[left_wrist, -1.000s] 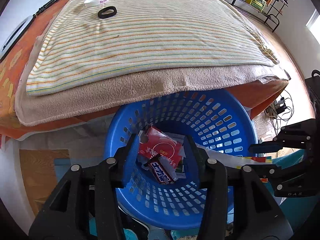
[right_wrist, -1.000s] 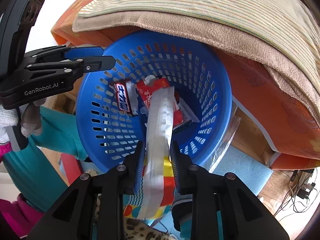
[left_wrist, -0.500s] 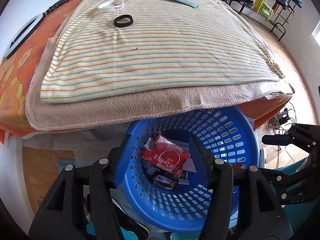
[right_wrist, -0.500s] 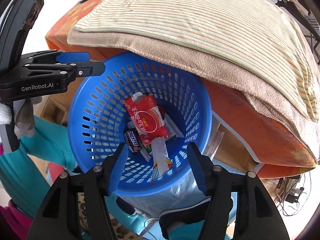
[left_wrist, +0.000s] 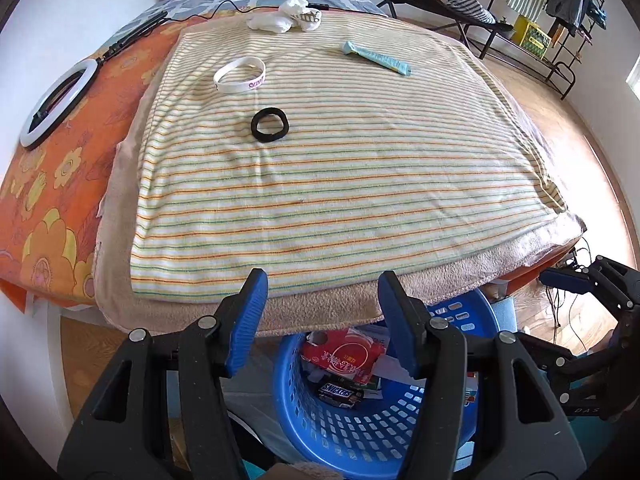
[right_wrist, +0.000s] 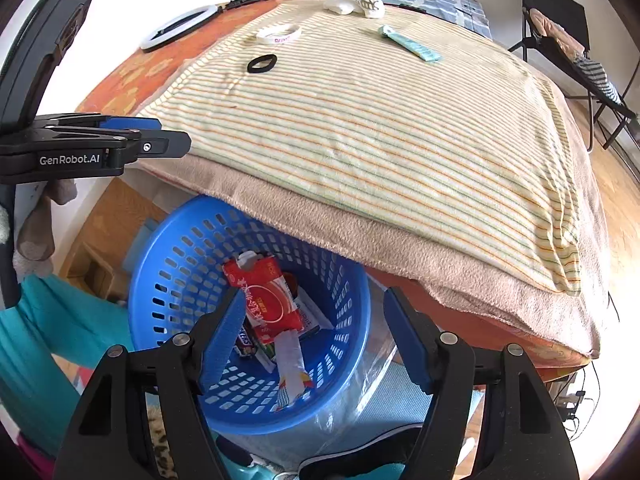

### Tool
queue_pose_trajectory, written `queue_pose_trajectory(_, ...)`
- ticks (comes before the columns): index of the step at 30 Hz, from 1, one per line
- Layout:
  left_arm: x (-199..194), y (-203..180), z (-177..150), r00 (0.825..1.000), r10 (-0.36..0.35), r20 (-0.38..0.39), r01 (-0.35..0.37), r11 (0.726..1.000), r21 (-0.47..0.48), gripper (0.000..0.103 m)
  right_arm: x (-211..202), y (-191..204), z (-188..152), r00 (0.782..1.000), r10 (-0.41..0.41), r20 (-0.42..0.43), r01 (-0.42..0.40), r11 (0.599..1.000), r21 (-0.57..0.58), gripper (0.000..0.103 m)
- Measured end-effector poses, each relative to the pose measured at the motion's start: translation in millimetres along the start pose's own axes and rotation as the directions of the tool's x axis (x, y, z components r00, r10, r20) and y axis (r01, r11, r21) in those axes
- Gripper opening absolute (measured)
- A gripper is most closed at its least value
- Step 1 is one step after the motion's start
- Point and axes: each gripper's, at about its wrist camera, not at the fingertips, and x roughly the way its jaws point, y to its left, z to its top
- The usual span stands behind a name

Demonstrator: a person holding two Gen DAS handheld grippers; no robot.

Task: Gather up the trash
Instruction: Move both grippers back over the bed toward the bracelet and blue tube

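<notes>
Under bed edge: perforated blue basket [right_wrist: 344,320], crinkled wrappers [right_wrist: 268,304] | both grippers spread, empty

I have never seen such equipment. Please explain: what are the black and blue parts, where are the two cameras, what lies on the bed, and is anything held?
A person holds two hand grippers; each carries a camera looking along its fingers. The left gripper and the right gripper are both open and empty. On the striped towel lie a black hair tie, a white wristband, a light blue wrapper and crumpled tissue. Below the bed's edge, the blue basket already holds wrappers, including a red packet.
</notes>
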Motion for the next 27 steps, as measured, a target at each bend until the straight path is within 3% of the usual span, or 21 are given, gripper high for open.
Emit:
queue_pose_trajectory(9, 1, 22, 24, 1.0, -0.013, 0.024, 0.014, 0.999, -0.048, 0.059, -5, -17, 30, 0.998, -0.047, 0.034, 0.044, 0.997, 0.069, 0.072)
queue_pose_trajectory(15, 4, 46, 36, 0.999, -0.037, 0.037, 0.041, 0.992, -0.122, 0.059, -2, -31, 55, 0.998, -0.007, 0.068, 0.001, 0.996, 0.086, 0.076)
queue_pose_trajectory(22, 16, 61, 60, 0.998, -0.044, 0.035, 0.049, 0.987, -0.154, 0.059, 3, -56, 104, 0.99, -0.001, 0.138, -0.012, 0.995, 0.1, 0.076)
queue_pose_trajectory(27, 25, 67, 88, 0.998, -0.029, 0.053, 0.037, 0.988, -0.148, 0.059, 12, -80, 143, 0.984, -0.044, 0.174, 0.022, 0.992, 0.127, 0.076)
